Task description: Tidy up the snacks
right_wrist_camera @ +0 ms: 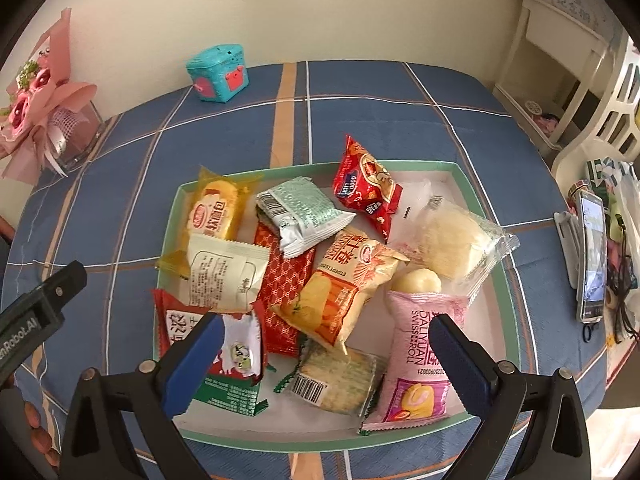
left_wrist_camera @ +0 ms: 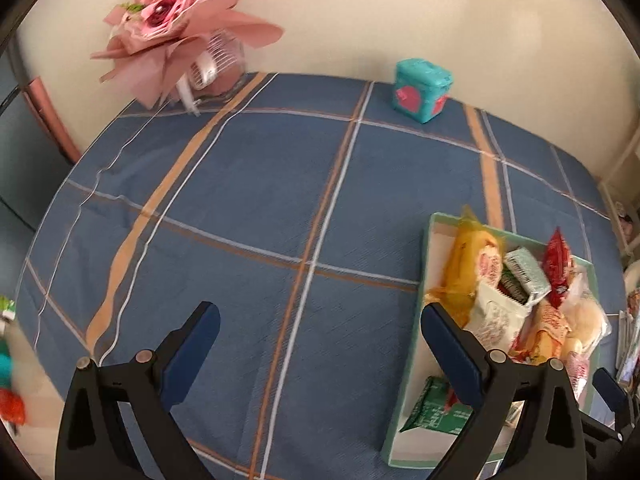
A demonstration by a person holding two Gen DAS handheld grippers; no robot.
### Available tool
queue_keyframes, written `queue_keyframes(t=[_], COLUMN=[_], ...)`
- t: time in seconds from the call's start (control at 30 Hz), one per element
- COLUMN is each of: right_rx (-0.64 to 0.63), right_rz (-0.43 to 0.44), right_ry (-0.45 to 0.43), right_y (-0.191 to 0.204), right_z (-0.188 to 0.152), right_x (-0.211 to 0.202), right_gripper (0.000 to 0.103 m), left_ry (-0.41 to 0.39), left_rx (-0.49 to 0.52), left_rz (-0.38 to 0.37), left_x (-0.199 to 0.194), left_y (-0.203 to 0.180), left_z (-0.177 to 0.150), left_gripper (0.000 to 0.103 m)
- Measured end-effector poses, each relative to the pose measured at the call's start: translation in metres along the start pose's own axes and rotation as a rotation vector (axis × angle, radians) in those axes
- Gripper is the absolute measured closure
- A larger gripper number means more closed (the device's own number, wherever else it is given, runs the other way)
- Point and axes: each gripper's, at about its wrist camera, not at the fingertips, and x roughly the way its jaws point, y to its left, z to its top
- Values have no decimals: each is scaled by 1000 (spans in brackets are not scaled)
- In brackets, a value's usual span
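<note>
A green-rimmed white tray (right_wrist_camera: 464, 178) lies on the blue plaid tablecloth, full of several snack packets: a yellow cake pack (right_wrist_camera: 214, 214), a red chip bag (right_wrist_camera: 366, 186), an orange-red packet (right_wrist_camera: 344, 288), a pink Swiss roll pack (right_wrist_camera: 420, 364) and a cracker pack (right_wrist_camera: 340, 378). My right gripper (right_wrist_camera: 324, 356) is open and empty above the tray's near side. My left gripper (left_wrist_camera: 320, 340) is open and empty over bare cloth, left of the tray (left_wrist_camera: 404, 412). The left gripper's finger (right_wrist_camera: 60, 284) also shows in the right wrist view.
A teal box (left_wrist_camera: 422, 90) stands at the table's far edge by the wall. A pink bouquet (left_wrist_camera: 172, 20) in a clear holder is at the far left corner. A phone on a stand (right_wrist_camera: 592, 256) and clutter sit at the right. White shelving (right_wrist_camera: 560, 60) is beyond.
</note>
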Motion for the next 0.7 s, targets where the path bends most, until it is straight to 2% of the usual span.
queue_keyframes(t=[0.4, 0.7], right_rx=[-16, -45], right_rz=[9, 38], right_ry=[-18, -79], right_y=[14, 26], right_z=[-11, -24], right_x=[-13, -39], right_gripper=[0, 0], left_ry=[61, -1], left_rx=[60, 79], left_rz=[89, 84], left_x=[-1, -28], left_y=[17, 28], left_z=[-12, -22], left_gripper=[3, 3])
